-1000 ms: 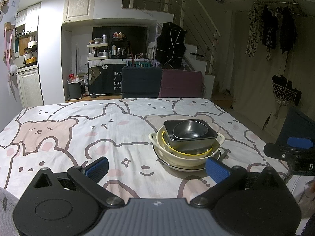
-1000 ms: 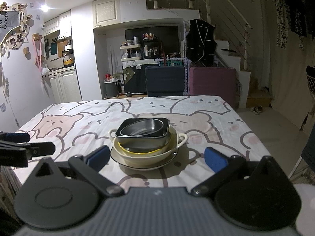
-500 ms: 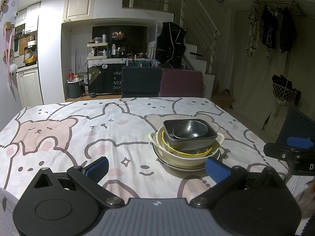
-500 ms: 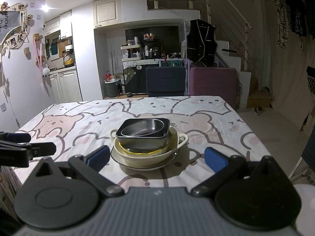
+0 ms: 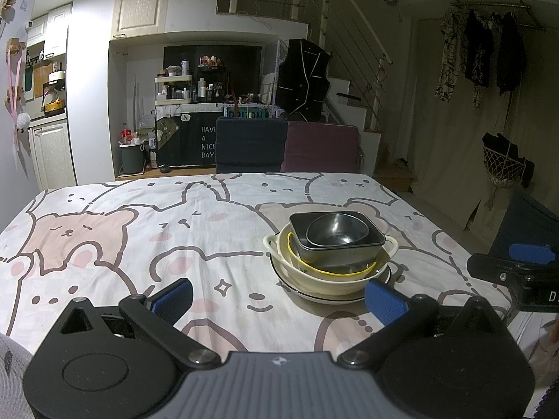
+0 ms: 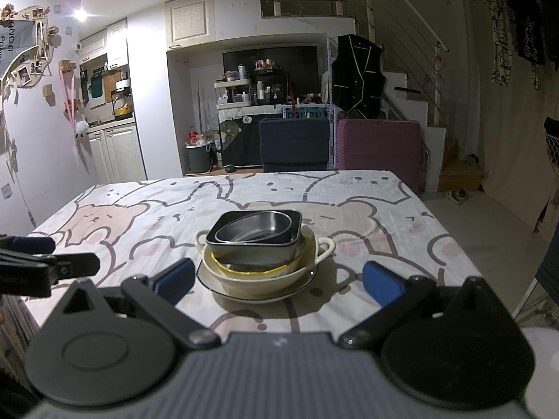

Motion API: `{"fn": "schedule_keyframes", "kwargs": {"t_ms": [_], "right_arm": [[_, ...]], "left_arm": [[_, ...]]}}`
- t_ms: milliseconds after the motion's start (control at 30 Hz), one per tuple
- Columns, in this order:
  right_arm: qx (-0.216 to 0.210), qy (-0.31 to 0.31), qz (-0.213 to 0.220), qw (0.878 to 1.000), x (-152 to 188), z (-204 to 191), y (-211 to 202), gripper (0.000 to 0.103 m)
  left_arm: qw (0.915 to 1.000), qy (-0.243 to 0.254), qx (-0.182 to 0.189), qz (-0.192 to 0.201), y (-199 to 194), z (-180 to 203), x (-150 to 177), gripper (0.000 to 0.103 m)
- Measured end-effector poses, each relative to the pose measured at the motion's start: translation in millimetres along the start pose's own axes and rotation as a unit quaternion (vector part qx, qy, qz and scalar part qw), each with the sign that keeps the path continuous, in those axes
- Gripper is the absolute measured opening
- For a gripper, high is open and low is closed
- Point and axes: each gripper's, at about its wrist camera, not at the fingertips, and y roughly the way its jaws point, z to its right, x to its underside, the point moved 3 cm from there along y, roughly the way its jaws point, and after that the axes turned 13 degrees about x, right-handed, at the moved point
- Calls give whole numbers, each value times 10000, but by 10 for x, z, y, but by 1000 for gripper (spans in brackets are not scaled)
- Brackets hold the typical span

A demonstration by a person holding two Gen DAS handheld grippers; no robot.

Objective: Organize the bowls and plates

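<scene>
At the centre of both views, right of middle on the bear-print bench [image 5: 139,230], stands one nested stack: a white plate [image 5: 316,295] at the bottom, a cream two-handled bowl [image 5: 328,279] on it, what looks like a yellow-rimmed dish [image 5: 332,272] inside that, though only its edge shows, then a dark square dish [image 5: 335,244] holding a round metal bowl [image 5: 337,232].

The left gripper [image 5: 277,296] hangs low before the stack with its jaws spread wide and empty. The right gripper [image 6: 277,279] does the same, jaws spread and empty, with the stack framed between its blue pads.

The ceramic pieces are probably heavy, stiff, glazed-slick and breakable; the metal bowl is likely light and may slide. Pinching a rim wall, or the cream bowl's side handles, seems the surest hold. Lift top pieces first.
</scene>
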Motion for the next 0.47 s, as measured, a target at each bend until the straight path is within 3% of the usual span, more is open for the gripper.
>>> {"fn": "schedule_keyframes", "kwargs": {"t_ms": [467], "right_arm": [[0,2,1,10000,3,0,1,103]], "left_arm": [[10000,24,-39,-1,5,11,-3,103]]}}
